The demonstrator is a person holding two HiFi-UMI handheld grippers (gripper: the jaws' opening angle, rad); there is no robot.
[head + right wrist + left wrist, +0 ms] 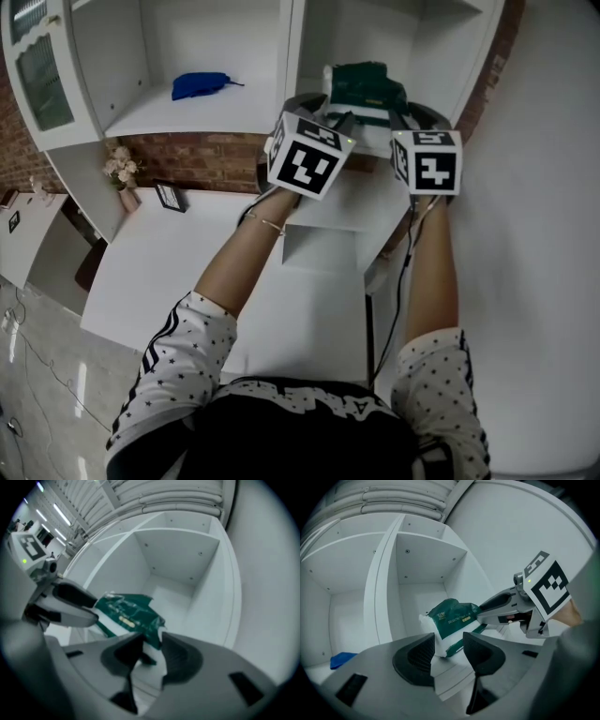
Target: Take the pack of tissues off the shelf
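Lying at the front of the right-hand compartment of the white shelf unit (291, 56), the pack of tissues (452, 620) is wrapped in glossy, crinkled green film with white ends. A small logo and a line of pale lettering are printed on its green face, but they are too blurred to be read. Bold black-and-white square patterns are carried by the marker cube (309, 155) on each gripper; no words are shown on them.

The left gripper (447, 651) is held level at the pack's left end, its ribbed dark jaws spread wide; the pack's white corner is seen in the gap, and no squeeze on it can be made out. The right gripper (151, 653) is likewise released, its jaws apart, with a crumpled green corner of the pack dipping between them. The pack is thus flanked by both tools, and nothing else stands in front of it.

A soft blue object (200, 84) is left in the neighbouring compartment, well apart from the pack. Below the shelves, a strip of brick wall (202, 159) is exposed, and a vase (122, 173) of pale flowers and a small picture frame (171, 196) are set on the white desk (187, 272). A thin bracelet (267, 223) is worn on the left wrist.
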